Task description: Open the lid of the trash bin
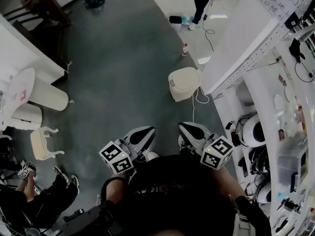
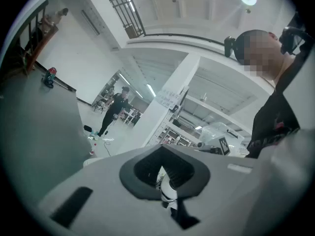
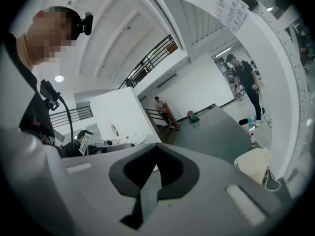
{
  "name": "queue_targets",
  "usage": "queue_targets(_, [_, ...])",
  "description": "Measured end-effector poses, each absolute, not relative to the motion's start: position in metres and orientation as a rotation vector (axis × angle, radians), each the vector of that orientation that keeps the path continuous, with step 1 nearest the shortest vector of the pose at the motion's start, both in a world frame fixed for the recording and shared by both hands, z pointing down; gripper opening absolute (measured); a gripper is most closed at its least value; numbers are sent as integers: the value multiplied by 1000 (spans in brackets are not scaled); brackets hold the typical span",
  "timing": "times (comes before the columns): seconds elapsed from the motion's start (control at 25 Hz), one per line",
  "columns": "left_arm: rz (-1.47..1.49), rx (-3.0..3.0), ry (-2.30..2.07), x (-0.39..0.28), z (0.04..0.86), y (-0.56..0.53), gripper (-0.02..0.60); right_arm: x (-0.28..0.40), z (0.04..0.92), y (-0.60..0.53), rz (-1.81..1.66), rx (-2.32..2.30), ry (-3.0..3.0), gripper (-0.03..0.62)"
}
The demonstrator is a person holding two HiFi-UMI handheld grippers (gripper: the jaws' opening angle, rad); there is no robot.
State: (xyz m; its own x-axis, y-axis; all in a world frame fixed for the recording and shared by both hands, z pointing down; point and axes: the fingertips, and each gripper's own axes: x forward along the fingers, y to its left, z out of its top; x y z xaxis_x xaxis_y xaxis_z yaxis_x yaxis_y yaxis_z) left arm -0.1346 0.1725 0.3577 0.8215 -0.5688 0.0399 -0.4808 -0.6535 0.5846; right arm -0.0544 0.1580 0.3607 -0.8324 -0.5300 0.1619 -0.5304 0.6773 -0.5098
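Note:
The cream trash bin point(image 1: 184, 83) stands on the grey floor beside a white pillar, with its lid down. It also shows at the lower right of the right gripper view, as the bin point(image 3: 254, 163). Both grippers are held close to the person's chest, well short of the bin. My left gripper point(image 1: 146, 133) is shut with nothing between its jaws, and in its own view the left gripper point(image 2: 164, 154) points level across the room. My right gripper point(image 1: 188, 130) is likewise shut and empty; the right gripper point(image 3: 156, 150) aims slightly down toward the floor.
A white cable point(image 1: 197, 98) runs from the bin along the pillar. White shelving point(image 1: 275, 132) with equipment lines the right. A round white table point(image 1: 22, 90) and chairs stand at left, with a seated person point(image 1: 29, 195) below. Another person point(image 1: 202, 1) and a bottle point(image 1: 185, 49) are farther off.

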Motion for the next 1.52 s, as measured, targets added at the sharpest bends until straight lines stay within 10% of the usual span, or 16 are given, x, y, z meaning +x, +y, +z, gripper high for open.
queue_targets(1.52, [-126, 2381, -747, -121, 372, 171, 0, -44, 369, 150, 1002, 883, -2919, 8])
